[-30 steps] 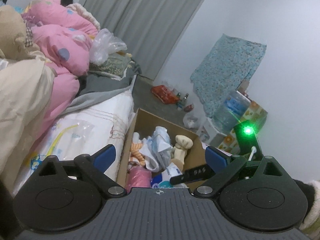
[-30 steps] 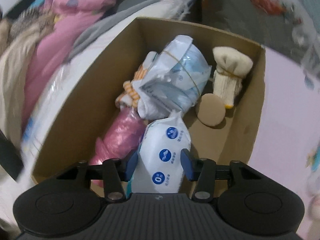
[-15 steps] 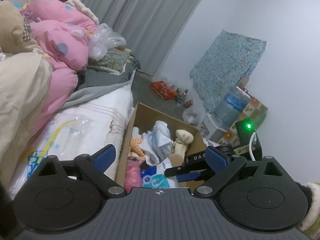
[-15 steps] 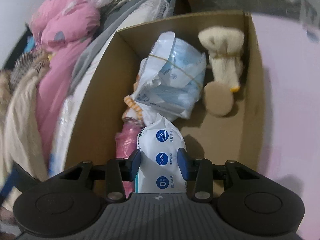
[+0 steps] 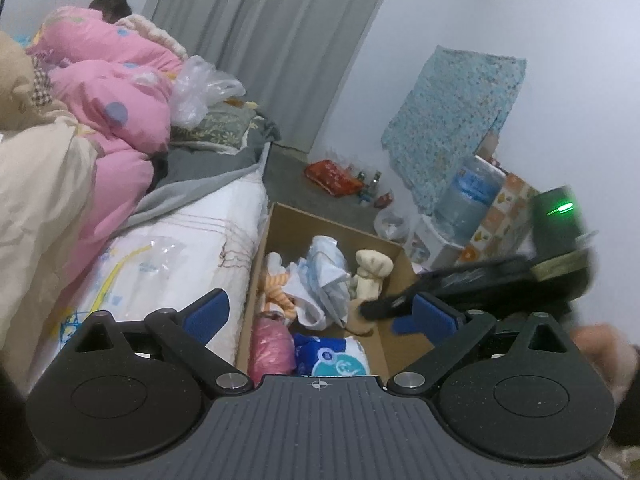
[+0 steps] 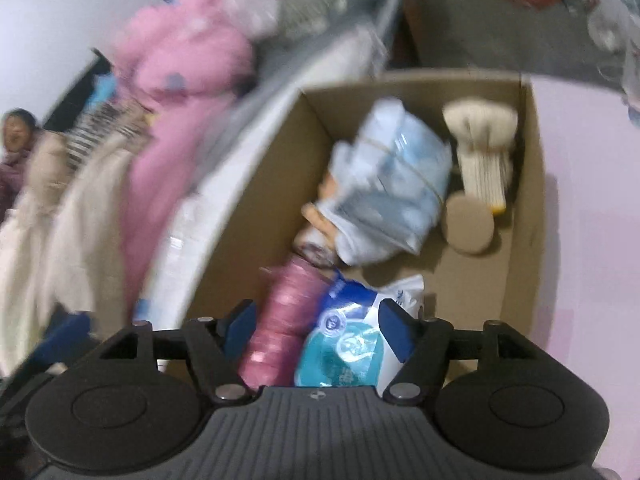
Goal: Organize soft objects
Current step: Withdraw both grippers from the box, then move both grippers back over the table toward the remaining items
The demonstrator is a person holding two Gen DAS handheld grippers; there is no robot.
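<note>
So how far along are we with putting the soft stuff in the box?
Done: the cardboard box already holds a blue-and-white tissue pack, a pink bundle, a banded bag of plastic packets and a cream plush. In hand: nothing; the right gripper is opening above the tissue pack, and the left gripper is open and empty. Left: bedding lies heaped on the bed.

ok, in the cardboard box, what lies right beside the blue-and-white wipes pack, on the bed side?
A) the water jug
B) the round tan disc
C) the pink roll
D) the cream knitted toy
C: the pink roll lies against the wipes pack at the near end of the cardboard box, on the side toward the bed.
</note>
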